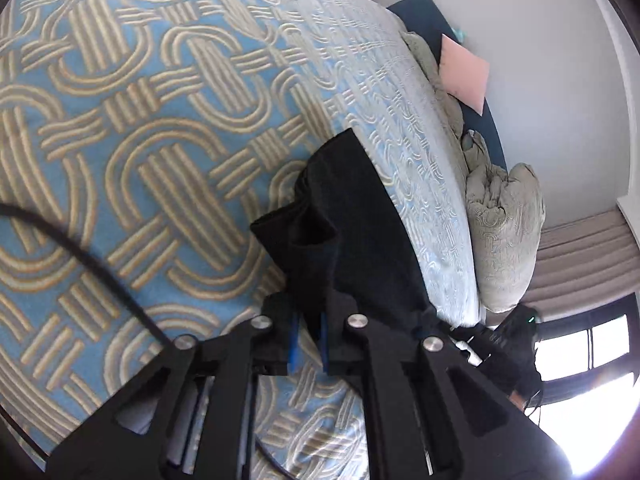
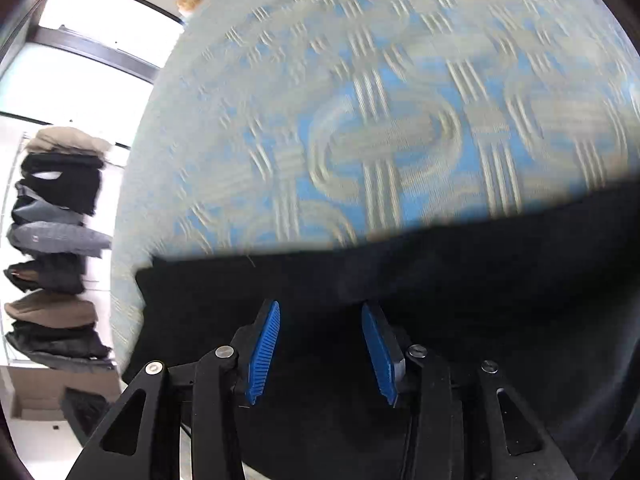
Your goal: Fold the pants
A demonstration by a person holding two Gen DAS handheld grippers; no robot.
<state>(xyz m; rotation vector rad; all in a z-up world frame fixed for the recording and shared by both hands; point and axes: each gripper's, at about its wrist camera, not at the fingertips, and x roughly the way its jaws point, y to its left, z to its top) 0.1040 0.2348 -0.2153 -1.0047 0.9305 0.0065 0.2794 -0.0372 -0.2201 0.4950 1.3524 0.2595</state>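
Black pants (image 1: 356,216) lie on a bed with a blue and beige patterned cover (image 1: 140,120). My left gripper (image 1: 308,320) is shut on a bunched edge of the pants, with cloth pinched between its blue pads (image 1: 293,340) and lifted off the cover. In the right wrist view the pants (image 2: 440,264) spread flat across the lower half of the frame. My right gripper (image 2: 320,312) is open just above the black cloth, near its straight edge, with nothing between its blue pads (image 2: 264,348). That view is blurred.
A grey rolled duvet (image 1: 504,232) and a pink pillow (image 1: 466,72) lie at the bed's far side by the wall. A stack of folded clothes (image 2: 56,248) stands beside the bed, by a bright window (image 2: 92,56). A black cable (image 1: 100,264) crosses the cover.
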